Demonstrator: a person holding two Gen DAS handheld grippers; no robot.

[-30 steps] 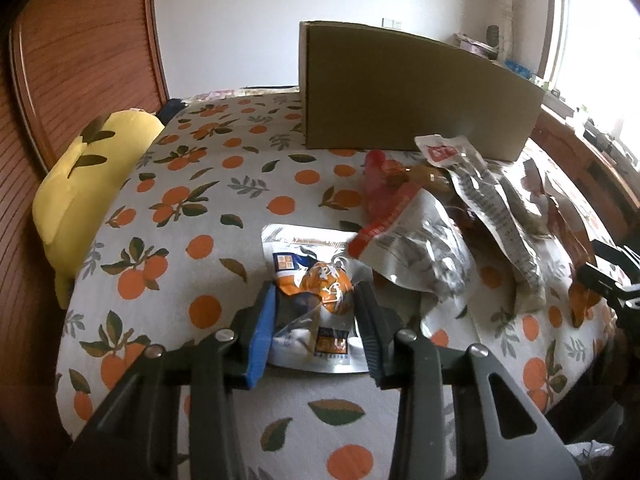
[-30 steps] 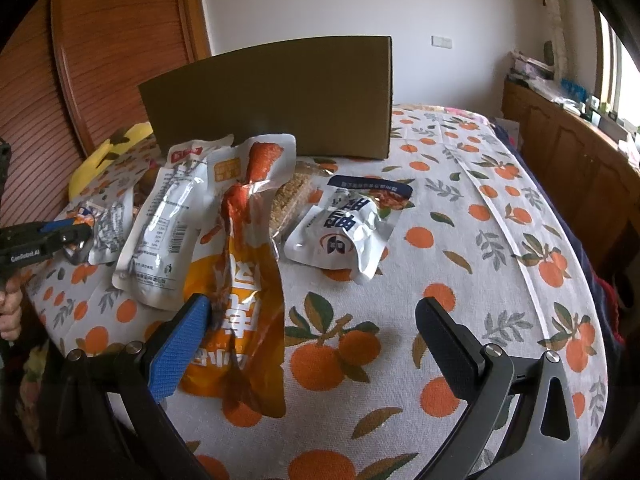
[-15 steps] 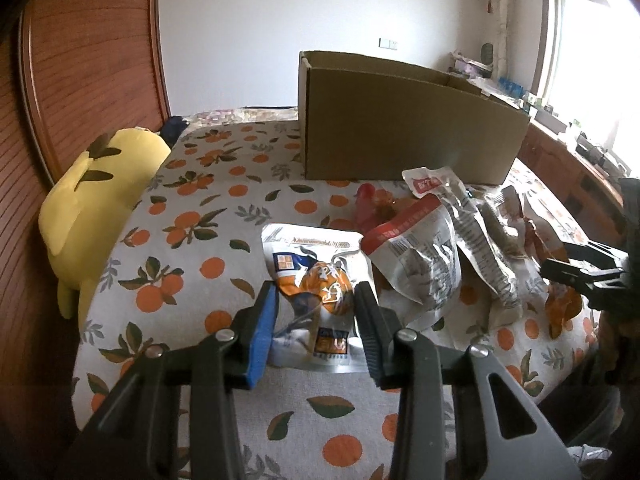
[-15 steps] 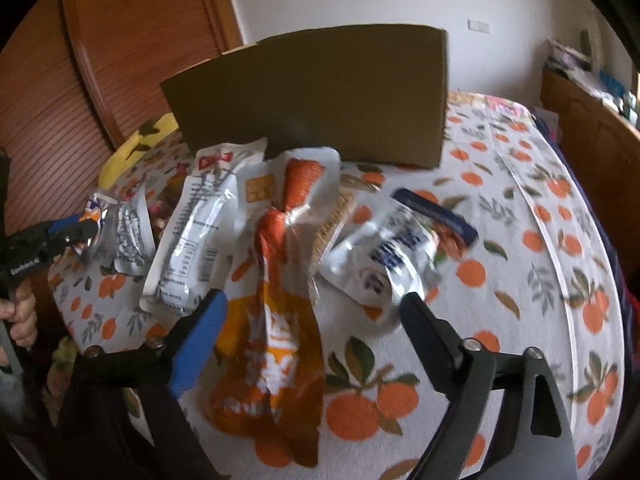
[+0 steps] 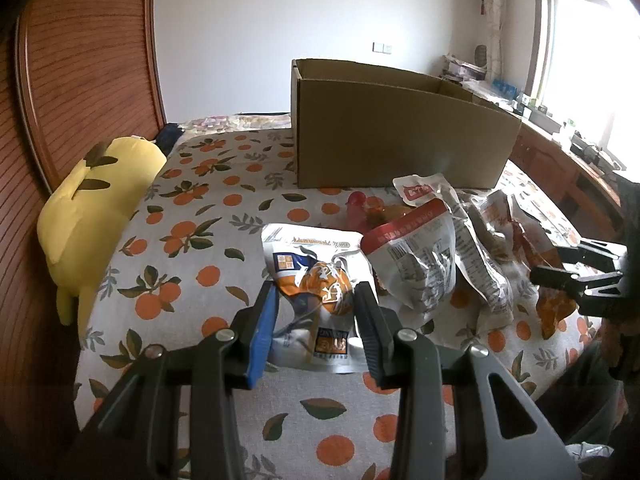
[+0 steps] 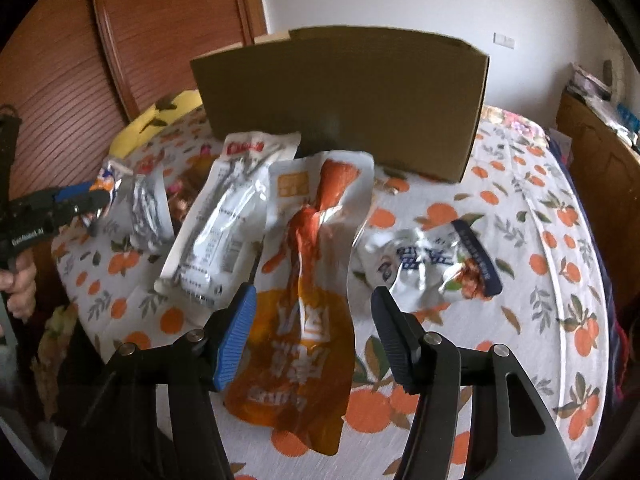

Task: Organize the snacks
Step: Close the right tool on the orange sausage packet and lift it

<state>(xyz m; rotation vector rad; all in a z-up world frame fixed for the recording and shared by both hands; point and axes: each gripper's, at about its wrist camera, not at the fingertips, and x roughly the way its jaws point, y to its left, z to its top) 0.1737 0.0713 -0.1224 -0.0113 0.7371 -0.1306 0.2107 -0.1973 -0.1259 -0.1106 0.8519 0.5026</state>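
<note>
The bed [image 5: 188,216], under an orange-print cover, carries everything. The left wrist view alone shows the yellow plush toy [image 5: 92,208] at the wooden headboard, the bright window and the open top of the cardboard box [image 5: 400,136]. The right wrist view gives only the box's closed front wall [image 6: 344,96], yet it alone shows the white pouch with a dark blue band [image 6: 436,264], lying apart on the cover to the right, and a person's hand [image 6: 18,284] on the handle of the left gripper [image 6: 90,200] at the far left.

In front of the box lie the snacks. The long orange pouch [image 6: 300,320] runs from near the box toward the camera, with a white pouch with a red label [image 6: 224,220] just beside it on the left. In the left wrist view a red-topped silver pouch [image 5: 416,264] lies on the heap, right of the silver pouch with an orange picture [image 5: 316,292].

The left gripper [image 5: 314,306] has its fingers [image 5: 264,328] narrowly apart and pressed on that silver pouch from both sides; its lower half sits between them and its upper half sticks out beyond the tips.

The right gripper [image 6: 314,304] has its fingers [image 6: 236,332] closing, about half apart, with the lower part of the orange pouch between them. The blue pad lies at the pouch's left edge; the black one stands just clear of its right edge. The right gripper [image 5: 568,276] also shows at the right edge of the left wrist view.
</note>
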